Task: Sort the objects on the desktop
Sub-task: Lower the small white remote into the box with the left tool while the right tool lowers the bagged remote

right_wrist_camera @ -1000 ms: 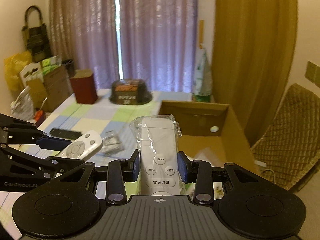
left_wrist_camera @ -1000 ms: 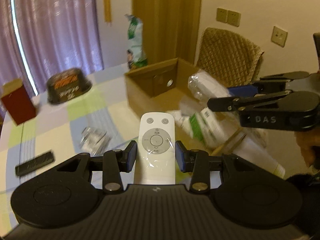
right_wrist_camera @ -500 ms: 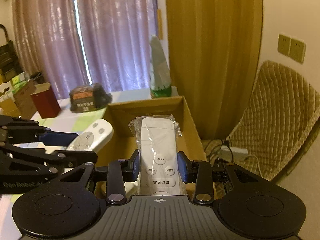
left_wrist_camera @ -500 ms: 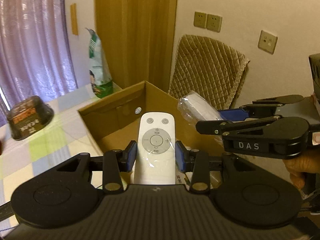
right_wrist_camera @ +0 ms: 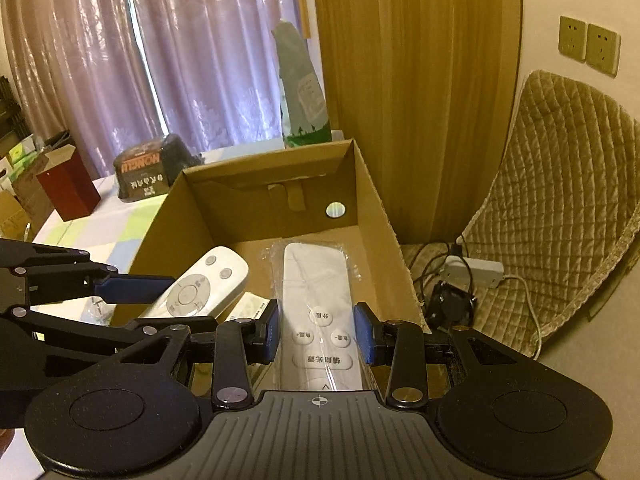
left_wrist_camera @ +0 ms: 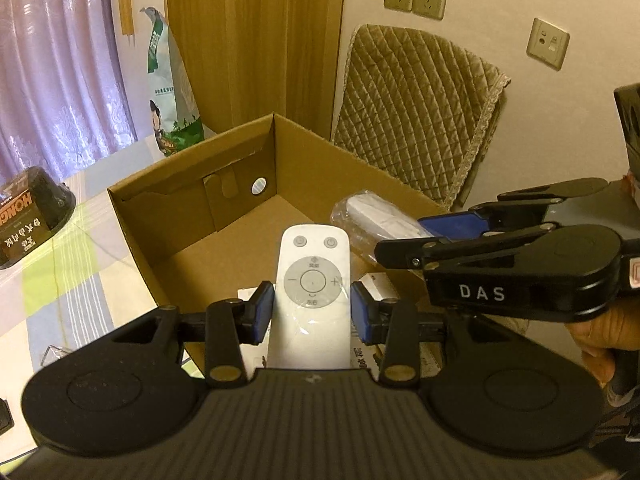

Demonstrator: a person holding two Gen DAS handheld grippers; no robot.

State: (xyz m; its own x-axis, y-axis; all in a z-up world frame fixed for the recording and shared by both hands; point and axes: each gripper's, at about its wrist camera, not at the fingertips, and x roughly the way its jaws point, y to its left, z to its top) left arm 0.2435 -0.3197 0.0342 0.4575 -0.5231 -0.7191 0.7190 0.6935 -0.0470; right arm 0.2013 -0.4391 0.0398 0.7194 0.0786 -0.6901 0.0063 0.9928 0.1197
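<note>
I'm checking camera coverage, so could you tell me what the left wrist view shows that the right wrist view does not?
Only the left wrist view shows a hand holding the right gripper and a third wall socket.

Only the right wrist view shows a red box, a power strip with cables on the floor, and the left gripper from the side.

Both show the cardboard box, each gripper shut on a white remote, the green bag, the black bowl and the quilted chair.

The left gripper (left_wrist_camera: 312,312) covers the lower end of the white remote (left_wrist_camera: 311,296) and most of the papers (left_wrist_camera: 374,282) on the floor of the cardboard box (left_wrist_camera: 168,216). Left of the box, the dark tub (left_wrist_camera: 28,216) is cut by the frame edge. The box's near wall is probably hidden under both grippers.
</note>
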